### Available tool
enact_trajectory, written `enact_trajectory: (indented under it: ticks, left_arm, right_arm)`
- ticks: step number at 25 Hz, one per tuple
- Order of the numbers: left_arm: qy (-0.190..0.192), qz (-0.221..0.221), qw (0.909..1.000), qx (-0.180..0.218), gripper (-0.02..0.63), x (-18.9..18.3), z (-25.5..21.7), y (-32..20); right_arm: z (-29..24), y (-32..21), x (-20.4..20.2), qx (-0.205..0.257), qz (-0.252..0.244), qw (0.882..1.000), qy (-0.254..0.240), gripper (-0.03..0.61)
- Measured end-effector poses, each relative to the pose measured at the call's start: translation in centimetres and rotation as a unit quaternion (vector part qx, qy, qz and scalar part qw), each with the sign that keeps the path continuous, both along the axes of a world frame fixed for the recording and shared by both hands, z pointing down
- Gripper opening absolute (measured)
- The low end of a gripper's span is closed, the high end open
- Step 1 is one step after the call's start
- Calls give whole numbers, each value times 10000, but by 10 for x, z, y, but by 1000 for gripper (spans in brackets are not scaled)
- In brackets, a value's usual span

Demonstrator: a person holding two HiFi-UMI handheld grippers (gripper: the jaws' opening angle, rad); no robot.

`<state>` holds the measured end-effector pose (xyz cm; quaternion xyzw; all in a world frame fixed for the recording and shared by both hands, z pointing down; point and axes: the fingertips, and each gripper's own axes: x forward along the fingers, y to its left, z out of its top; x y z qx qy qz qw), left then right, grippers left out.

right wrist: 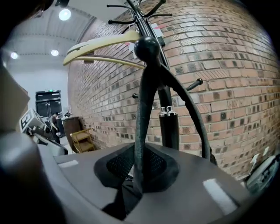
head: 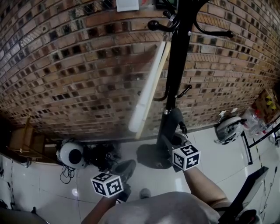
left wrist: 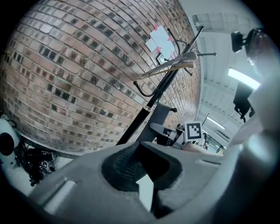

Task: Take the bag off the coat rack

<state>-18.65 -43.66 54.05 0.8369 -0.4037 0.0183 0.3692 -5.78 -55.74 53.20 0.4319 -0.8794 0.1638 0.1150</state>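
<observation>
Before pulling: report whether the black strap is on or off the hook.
On: the black fabric strap loops over the black ball-tipped hook.

right gripper (right wrist: pixel 139 169): in the head view its jaw tips are hidden behind its own cube and the bag (head: pixel 174 121).
bag: dark shape against the pole, outline unclear. Its body lies outside the right gripper view, where only the strap (right wrist: pixel 139 127) shows.
coat rack (head: pixel 178 65): top cut off by the head view's upper edge; foot partly behind the right gripper.
pale hanger (head: pixel 148 89): blurred in the head view.
white paper (head: pixel 127 4): cut by the upper edge; print unreadable.
distant person (right wrist: pixel 54 121): too small to tell more.
pale mass (left wrist: pixel 258 148): out of focus at the right of the left gripper view; identity unclear.
round white device (head: pixel 72 154): kind cannot be told.
</observation>
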Motion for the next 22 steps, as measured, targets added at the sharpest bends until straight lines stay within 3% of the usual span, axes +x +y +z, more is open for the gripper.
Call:
enact_trajectory:
  ticks: [5, 12, 16, 22]
  left_arm:
    - [116, 20, 9999, -89, 0, -3, 2, -2]
    - [130, 28, 9999, -17, 0, 1, -4, 3]
    - [113, -28, 9999, 104, 0, 4, -17, 9]
    - [97, -146, 9990, 407, 0, 19, -42, 33]
  right_arm:
    - [0, 0, 0, -74, 111, 9999, -105, 25]
    - [-18, 12, -3, 128, -23, 9997, 189, 21]
    - [-54, 25, -5, 473, -181, 9986, 118, 20]
    - [-126, 59, 6, 893, -412, 9941, -460, 20]
